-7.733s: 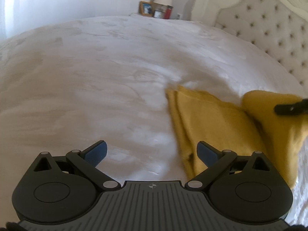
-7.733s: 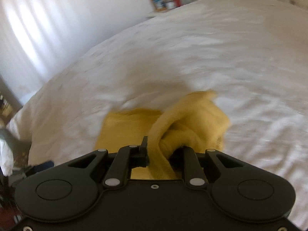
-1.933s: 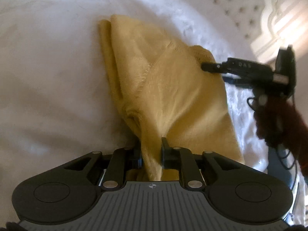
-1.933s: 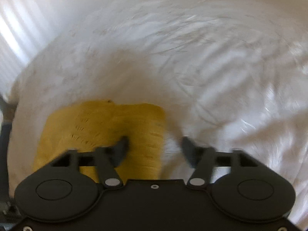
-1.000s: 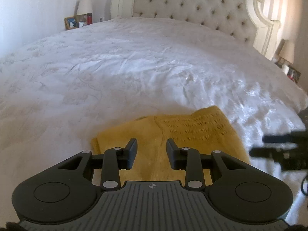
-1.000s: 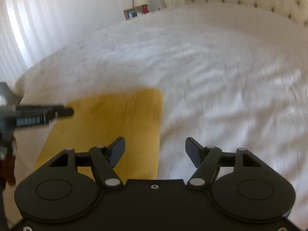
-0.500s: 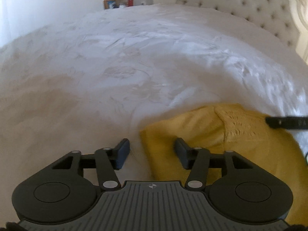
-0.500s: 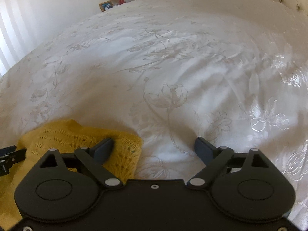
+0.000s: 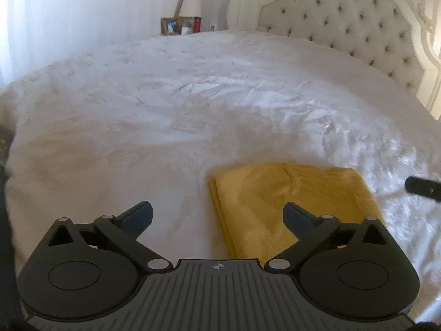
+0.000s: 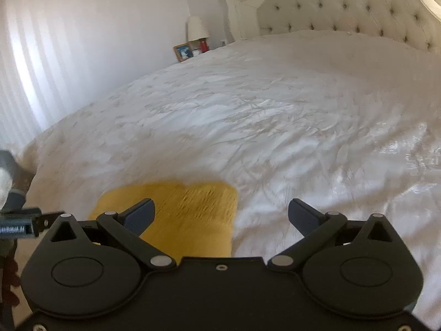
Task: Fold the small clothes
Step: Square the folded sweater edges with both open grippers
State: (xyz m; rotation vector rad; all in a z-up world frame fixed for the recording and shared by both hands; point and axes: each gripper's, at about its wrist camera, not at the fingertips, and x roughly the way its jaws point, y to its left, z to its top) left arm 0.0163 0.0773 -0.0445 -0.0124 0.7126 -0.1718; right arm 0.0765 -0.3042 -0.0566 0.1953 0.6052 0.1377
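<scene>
A yellow knitted garment (image 9: pixel 278 195) lies folded into a flat rectangle on the white bed; it also shows in the right wrist view (image 10: pixel 190 215). My left gripper (image 9: pixel 217 216) is open and empty, held above the garment's left edge. My right gripper (image 10: pixel 222 213) is open and empty, above the garment's right edge. The right gripper's fingertip (image 9: pixel 421 187) shows at the right of the left wrist view. The left gripper's fingertip (image 10: pixel 30 222) shows at the left of the right wrist view.
The white embroidered bedspread (image 9: pixel 193 104) stretches far ahead. A tufted headboard (image 9: pixel 358 27) stands at the back right. A nightstand with a lamp (image 9: pixel 190 4) and a photo frame (image 9: pixel 169 26) is at the far side. A pale wall is on the left.
Both grippers have opened wider and pulled back from the garment. The garment now lies flat and folded, free of both grippers.
</scene>
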